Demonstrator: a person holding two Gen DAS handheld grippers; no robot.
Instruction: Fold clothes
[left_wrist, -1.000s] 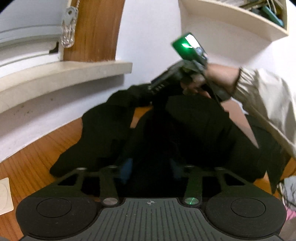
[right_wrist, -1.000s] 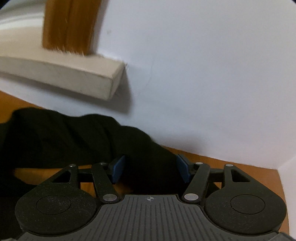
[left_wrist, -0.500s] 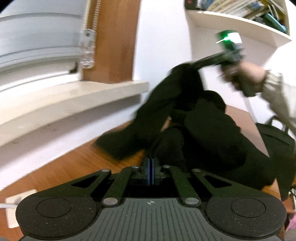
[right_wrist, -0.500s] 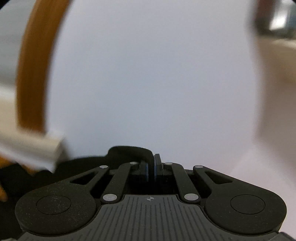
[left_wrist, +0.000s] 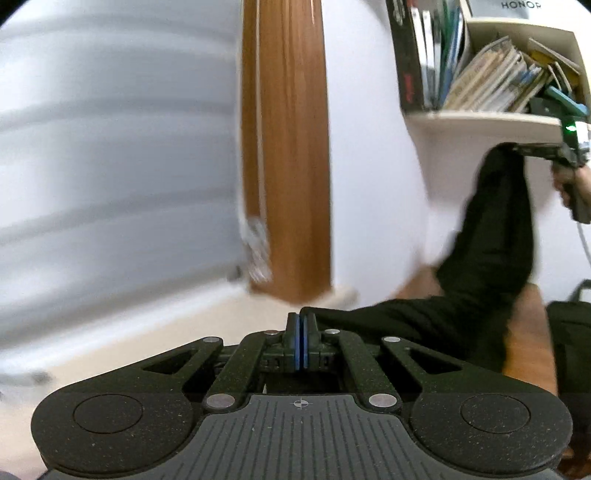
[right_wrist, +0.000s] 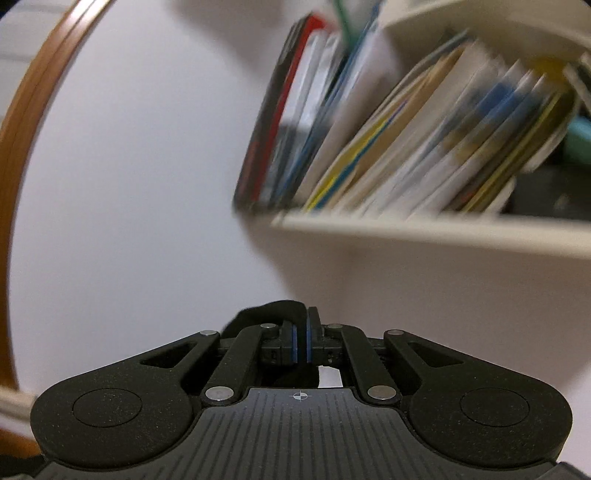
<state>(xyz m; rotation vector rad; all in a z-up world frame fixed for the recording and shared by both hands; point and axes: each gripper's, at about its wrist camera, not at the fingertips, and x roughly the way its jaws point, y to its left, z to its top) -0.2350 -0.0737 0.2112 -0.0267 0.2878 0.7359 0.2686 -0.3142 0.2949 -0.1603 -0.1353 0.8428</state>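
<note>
Since lifted: garment (left_wrist: 491, 240) higher, stretched.

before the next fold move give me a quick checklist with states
1. Left claw shut on the black garment: ok.
2. Right claw shut on the garment: ok, black cloth bunches at its pads.
3. Garment lifted off the wooden table: not ok, its lower part hangs down to the table.
4. Cloth spread flat between the claws: not ok, it hangs bunched.
5. Right claw clear of the bookshelf: cannot tell, the shelf looks close.
</note>
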